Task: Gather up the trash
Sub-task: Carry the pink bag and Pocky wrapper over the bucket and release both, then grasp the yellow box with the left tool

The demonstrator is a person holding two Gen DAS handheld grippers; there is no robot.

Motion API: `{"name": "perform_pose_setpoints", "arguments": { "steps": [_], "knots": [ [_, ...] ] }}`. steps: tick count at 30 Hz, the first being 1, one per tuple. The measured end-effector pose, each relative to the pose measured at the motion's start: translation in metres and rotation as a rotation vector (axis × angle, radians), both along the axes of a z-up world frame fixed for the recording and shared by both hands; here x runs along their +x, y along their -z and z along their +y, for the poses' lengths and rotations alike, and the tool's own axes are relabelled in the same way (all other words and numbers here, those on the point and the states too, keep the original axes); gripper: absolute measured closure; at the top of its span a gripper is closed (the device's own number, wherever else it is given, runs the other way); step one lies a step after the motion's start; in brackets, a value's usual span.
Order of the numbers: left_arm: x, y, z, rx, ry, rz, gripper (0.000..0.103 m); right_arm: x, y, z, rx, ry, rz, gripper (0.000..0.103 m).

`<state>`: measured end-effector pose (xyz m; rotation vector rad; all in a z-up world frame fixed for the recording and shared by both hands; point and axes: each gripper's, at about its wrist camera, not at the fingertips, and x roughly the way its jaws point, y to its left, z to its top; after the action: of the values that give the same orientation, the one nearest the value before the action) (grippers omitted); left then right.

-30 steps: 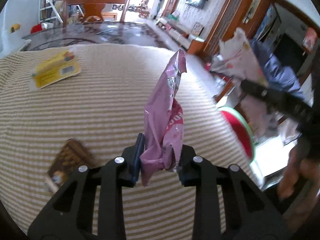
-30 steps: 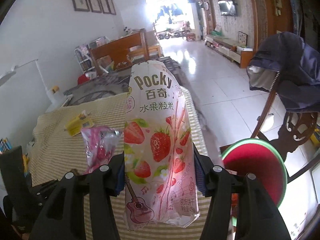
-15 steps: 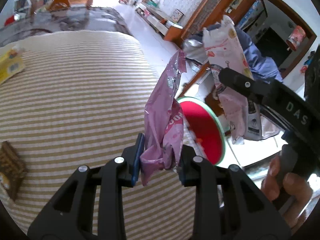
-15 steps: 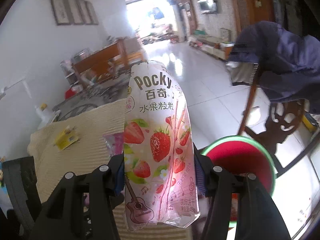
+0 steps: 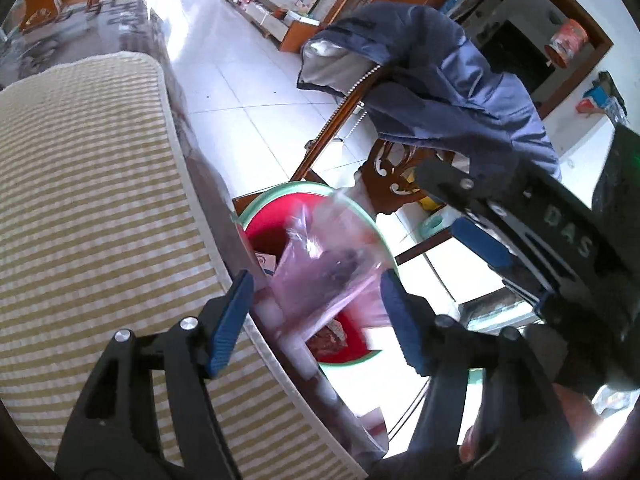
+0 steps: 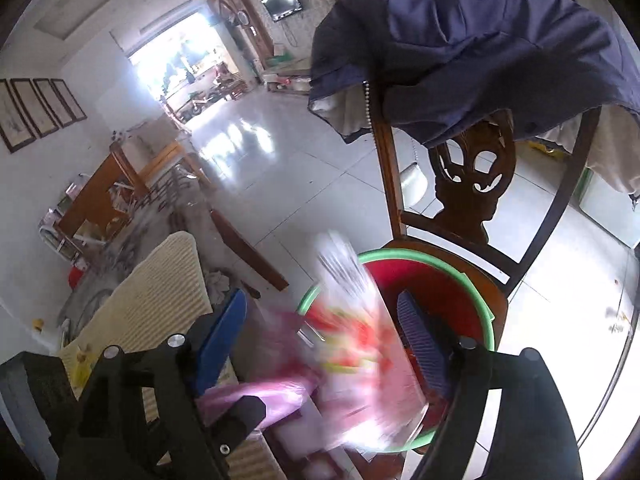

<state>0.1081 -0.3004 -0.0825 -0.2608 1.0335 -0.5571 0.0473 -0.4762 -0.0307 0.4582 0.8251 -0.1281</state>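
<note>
Both wrappers are being dropped: the left gripper (image 5: 316, 304) and right gripper (image 6: 320, 332) are opening, the pink wrapper (image 5: 320, 276) and strawberry packet (image 6: 356, 332) (blurred) loose over the red bin (image 5: 264, 236) at twelve o'clock. Next, probably more trash from the striped table (image 5: 88, 184).

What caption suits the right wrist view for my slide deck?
Right tool opening, strawberry snack wrapper dropping blurred toward the red bin.

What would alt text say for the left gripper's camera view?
The left gripper is opening, and a blurred purple wrapper drops from it toward a red basin beside a striped tablecloth.
</note>
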Motion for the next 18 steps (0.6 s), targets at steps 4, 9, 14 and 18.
{"name": "perform_pose_setpoints", "arguments": {
  "steps": [4, 9, 14, 18],
  "knots": [
    [-0.010, -0.007, 0.022, 0.044, -0.019, -0.046, 0.035, 0.000, -0.004, 0.013, -0.043, -0.034, -0.006, 0.026],
    [-0.028, -0.013, 0.079, 0.100, -0.095, -0.087, 0.030, 0.004, -0.010, 0.034, -0.126, -0.067, -0.020, 0.021],
    [-0.036, -0.017, 0.140, 0.197, -0.191, -0.129, 0.030, 0.005, -0.017, 0.064, -0.202, -0.132, -0.041, 0.020],
    [-0.036, -0.024, 0.200, 0.244, -0.289, -0.146, 0.027, 0.007, -0.019, 0.083, -0.252, -0.176, -0.048, 0.019]
  ]
}}
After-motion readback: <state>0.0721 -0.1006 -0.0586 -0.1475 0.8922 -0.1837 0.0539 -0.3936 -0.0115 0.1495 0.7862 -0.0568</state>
